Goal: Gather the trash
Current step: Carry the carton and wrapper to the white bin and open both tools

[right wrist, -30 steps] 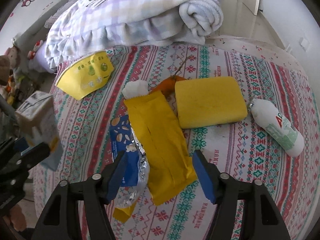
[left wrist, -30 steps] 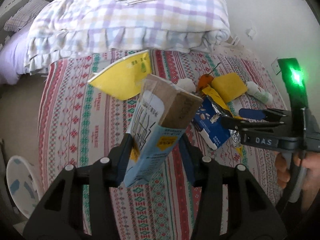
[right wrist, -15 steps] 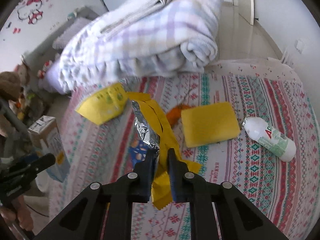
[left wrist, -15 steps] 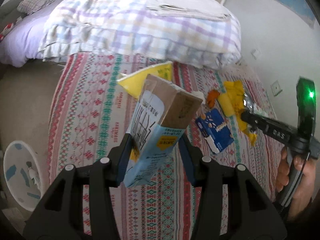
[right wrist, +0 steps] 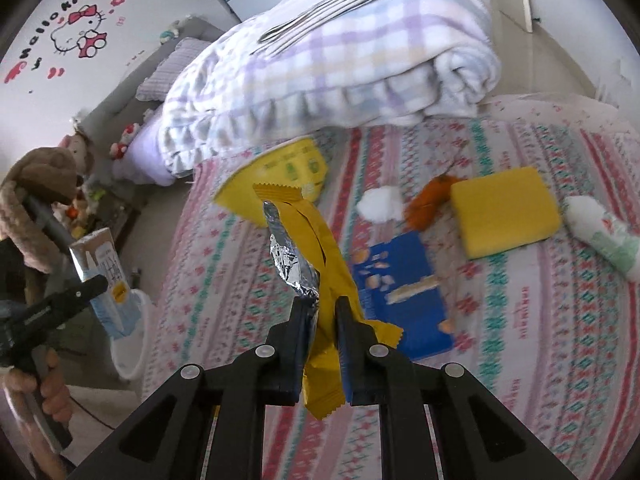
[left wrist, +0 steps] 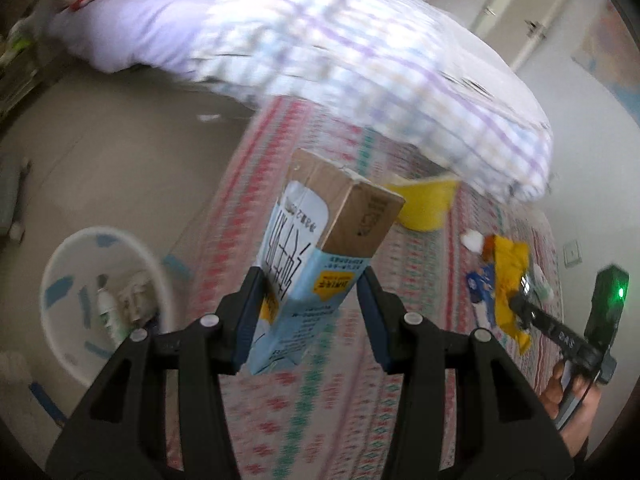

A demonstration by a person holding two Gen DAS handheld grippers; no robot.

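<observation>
Item one, far left: the white bin is standing on the floor beside the bed, below and to the left of your left gripper. Some bottles are already lying inside it. In the right wrist view the bin's rim is showing just under the carton, so your left hand looks the nearer of the two to the drop.

Item two: your left gripper's fingers are standing fairly wide, pressing both sides of the milk carton. You are holding the carton with its long axis running away from you, tilted, brown end up and forward. The coming move is probably a swing left and down until the carton is hanging over the bin's mouth.

Item three: your right gripper is carrying the yellow wrapper, its fingers standing nearly together and pinching it low down. The wrapper is rising upright with its silver lining showing. It is hanging over the bed, well apart from the bin, so it likely has to cross leftward.

Item four, right: trash lying uncollected on the bed: yellow bag, blue packet, white wad, orange peel, yellow sponge, white bottle.
</observation>
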